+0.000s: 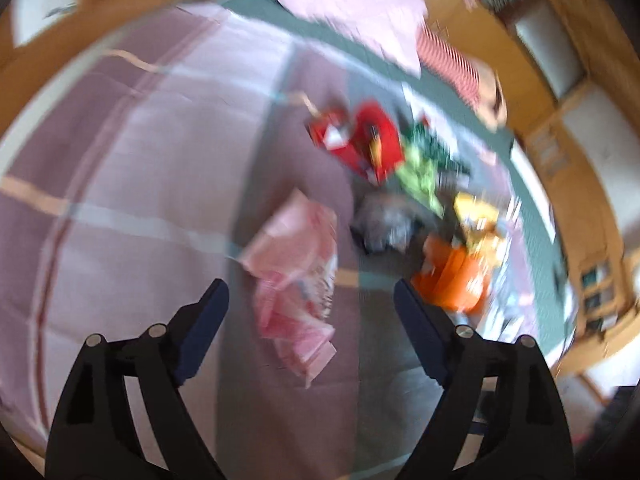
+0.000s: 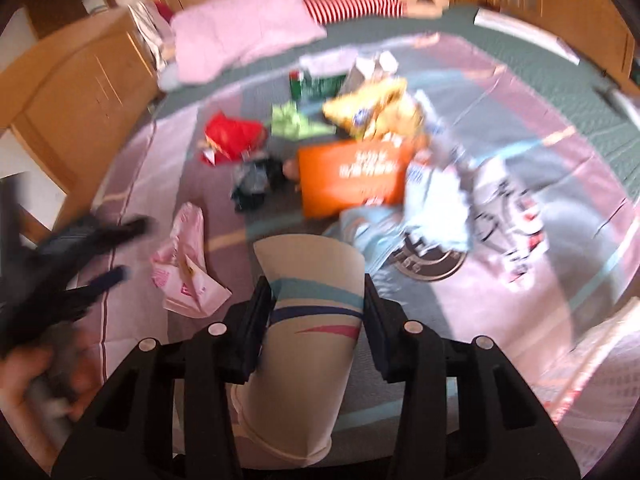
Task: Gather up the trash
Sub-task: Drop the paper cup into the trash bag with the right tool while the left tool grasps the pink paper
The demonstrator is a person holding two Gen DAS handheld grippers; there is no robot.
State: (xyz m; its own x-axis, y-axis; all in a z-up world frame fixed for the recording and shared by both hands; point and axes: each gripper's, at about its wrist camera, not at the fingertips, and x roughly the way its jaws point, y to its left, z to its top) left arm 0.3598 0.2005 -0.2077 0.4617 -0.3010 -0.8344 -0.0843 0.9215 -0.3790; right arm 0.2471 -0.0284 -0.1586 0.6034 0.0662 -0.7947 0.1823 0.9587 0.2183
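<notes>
The right tool [image 2: 316,300] is clamped on a white paper cup [image 2: 308,320] with teal, blue and pink stripes, both pads pressing its sides, so one piece of trash is in hand, its mouth pointing away toward the heap; the left tool [image 1: 310,292] stands wide apart with nothing between its pads, hanging over a crumpled pink wrapper [image 1: 296,276] that lies on the bed [image 1: 120,160]; in the right wrist view that wrapper sits at about ten o'clock of the cup, apart from the main pile; the pile lies at twelve o'clock: an orange bag [image 2: 352,176], a yellow packet [image 2: 372,108], a red wrapper [image 2: 232,136], green scraps [image 2: 296,120]; the step in hand looks like gathering loose pieces; next, probably, the left tool must drop onto the pink wrapper and pinch a raised fold, since thin film lying flat slips from the pads; no bin is in view.
</notes>
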